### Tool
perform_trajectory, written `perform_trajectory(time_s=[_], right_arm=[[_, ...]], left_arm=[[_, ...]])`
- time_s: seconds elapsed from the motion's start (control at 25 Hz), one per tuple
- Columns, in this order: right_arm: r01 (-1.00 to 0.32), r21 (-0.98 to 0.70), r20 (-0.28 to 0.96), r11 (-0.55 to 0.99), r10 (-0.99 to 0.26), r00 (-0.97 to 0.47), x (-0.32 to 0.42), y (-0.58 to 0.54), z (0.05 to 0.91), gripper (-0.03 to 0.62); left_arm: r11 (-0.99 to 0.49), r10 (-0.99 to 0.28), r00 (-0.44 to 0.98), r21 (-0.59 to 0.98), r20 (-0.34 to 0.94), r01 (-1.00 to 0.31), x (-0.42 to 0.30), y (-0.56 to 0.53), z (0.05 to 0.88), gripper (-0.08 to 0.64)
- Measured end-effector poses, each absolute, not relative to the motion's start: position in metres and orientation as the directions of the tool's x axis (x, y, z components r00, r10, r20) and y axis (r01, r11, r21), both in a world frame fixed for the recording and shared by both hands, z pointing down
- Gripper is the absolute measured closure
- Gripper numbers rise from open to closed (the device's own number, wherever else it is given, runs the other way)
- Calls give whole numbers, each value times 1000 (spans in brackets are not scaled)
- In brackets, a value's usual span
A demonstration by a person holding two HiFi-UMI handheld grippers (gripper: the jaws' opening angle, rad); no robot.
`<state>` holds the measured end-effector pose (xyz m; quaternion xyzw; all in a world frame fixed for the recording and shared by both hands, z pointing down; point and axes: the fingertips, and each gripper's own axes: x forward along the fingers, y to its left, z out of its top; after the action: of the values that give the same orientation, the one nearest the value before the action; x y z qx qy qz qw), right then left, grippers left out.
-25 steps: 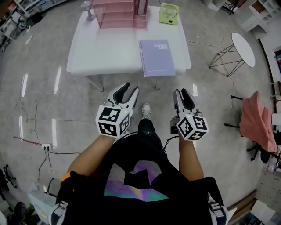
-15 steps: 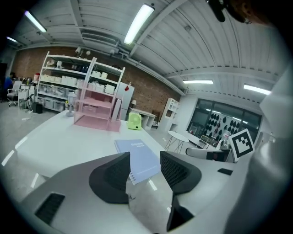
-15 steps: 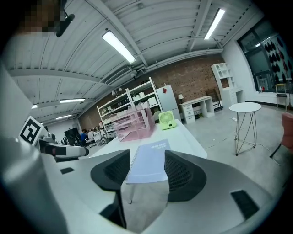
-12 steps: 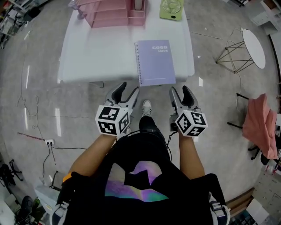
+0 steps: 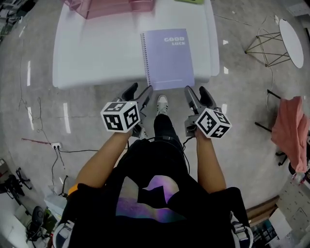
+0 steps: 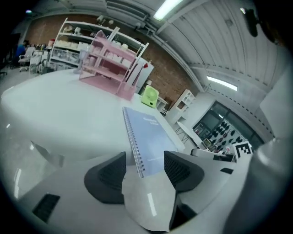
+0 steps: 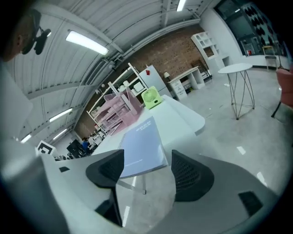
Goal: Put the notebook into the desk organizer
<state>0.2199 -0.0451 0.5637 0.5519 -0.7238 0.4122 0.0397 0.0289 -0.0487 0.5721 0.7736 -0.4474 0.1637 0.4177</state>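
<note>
A lilac spiral notebook (image 5: 168,58) lies flat at the near edge of the white table (image 5: 97,53), its front corner overhanging. The pink desk organizer (image 5: 111,6) stands at the table's far side, cut off by the head view's top edge. My left gripper (image 5: 139,92) and right gripper (image 5: 197,92) hover just short of the table's near edge, both open and empty; their jaws have just been opening. In the left gripper view the notebook (image 6: 149,137) lies ahead between the jaws, and the organizer (image 6: 112,68) beyond. The right gripper view shows the notebook (image 7: 142,146) ahead too.
A green desk fan (image 6: 149,97) stands beside the organizer. To the right are a round white side table (image 5: 290,36) on wire legs and a chair draped in pink cloth (image 5: 290,131). Cables and a power strip (image 5: 53,145) lie on the floor at the left.
Both grippers have come forward and down toward the table's near edge, and their jaws have spread wider. The table and notebook now sit closer in the head view.
</note>
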Motion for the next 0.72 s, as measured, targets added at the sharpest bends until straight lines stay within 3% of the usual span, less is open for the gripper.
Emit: perform_trajectory(time_s=[0.64,0.72], right_arm=[[-598,-793,479,-119,-728,-491,211,-64,614,273],[-582,-802,481,-136,-724,-494,209,-64,615,331]], left_arm=[[-147,-431,643,654,633,-742,65,-58,617,308],[-134,-429,630,644,647,-753,64,-59,619,312]])
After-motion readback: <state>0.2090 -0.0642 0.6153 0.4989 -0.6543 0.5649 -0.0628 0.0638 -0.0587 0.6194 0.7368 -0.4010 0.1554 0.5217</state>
